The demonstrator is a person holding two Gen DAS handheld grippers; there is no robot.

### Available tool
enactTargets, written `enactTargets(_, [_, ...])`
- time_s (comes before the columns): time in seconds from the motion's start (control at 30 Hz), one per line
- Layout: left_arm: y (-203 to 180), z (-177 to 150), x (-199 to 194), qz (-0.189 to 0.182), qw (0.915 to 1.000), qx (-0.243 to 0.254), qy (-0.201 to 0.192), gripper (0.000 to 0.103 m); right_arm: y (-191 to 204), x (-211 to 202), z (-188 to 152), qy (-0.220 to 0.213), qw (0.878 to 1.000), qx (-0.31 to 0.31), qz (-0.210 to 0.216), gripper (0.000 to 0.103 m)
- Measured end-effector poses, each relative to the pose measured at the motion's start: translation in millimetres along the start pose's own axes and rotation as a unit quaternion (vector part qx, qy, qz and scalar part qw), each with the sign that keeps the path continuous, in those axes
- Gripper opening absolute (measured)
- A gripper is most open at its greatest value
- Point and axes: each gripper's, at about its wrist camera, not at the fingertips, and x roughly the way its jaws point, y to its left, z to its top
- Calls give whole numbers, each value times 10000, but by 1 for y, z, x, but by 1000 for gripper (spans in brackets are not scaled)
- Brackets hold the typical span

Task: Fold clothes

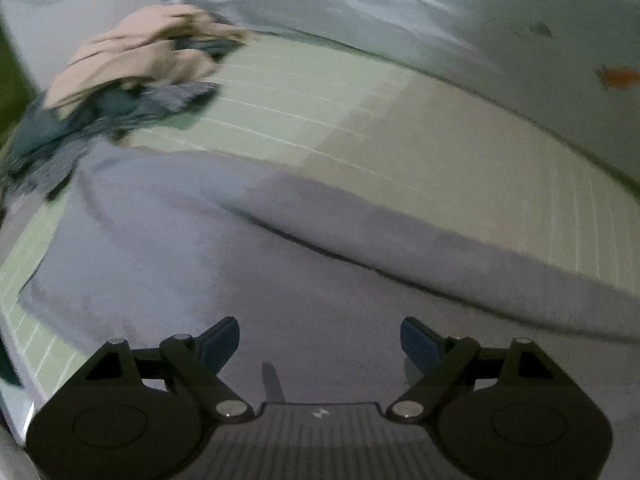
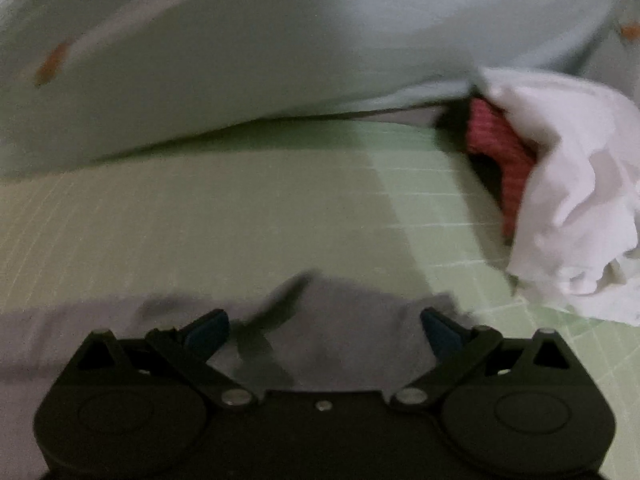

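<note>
Bedding in pale blue-green [image 2: 248, 40], dotted with small orange marks, filled the far side of both views, and in front of it lay a green gridded mat [image 1: 460, 168] that covered the surface where the folding was being done. On that mat a grey garment [image 1: 248, 248] was spread out flat and broad, one long edge running across the left wrist view with a soft ridge or fold line along it; whether that ridge was a finished fold or only a wrinkle could not be told through the blur. By this reading the garment was laid out and perhaps part-folded, with most of its folds yet to come. A heap of unfolded clothes, beige on top of blue-grey [image 1: 132, 64], sat at the far left end of the mat, and a crumpled white garment [image 2: 576, 200] with a red striped piece [image 2: 496, 148] tucked beneath it lay at the right end, so several items seemed to be waiting. The left tool [image 1: 320, 344] hung above the grey cloth with its jaws spread wide and nothing between them. The right tool [image 2: 325, 330] hung over the garment's near edge [image 2: 332, 300], jaws likewise spread and empty.
</note>
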Motion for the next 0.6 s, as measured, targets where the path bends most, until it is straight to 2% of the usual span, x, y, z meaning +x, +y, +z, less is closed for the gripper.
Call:
enactTargets(0.13, [-32, 1, 21, -61, 9986, 528, 64, 88, 38, -25, -23, -29, 9974, -698, 184, 103])
enactTargets(0.27, [-56, 2, 41, -71, 9962, 867, -26, 88, 60, -23, -33, 119, 9935, -981, 557, 103])
enactTargets(0.37, [-63, 9, 50, -132, 9968, 769, -159, 91, 72, -14, -29, 104, 9928, -872, 818, 103])
enactTargets(0.6, [-61, 46, 71, -187, 9988, 269, -375, 93, 89, 25, 10, 93, 9913, -715, 1104, 103])
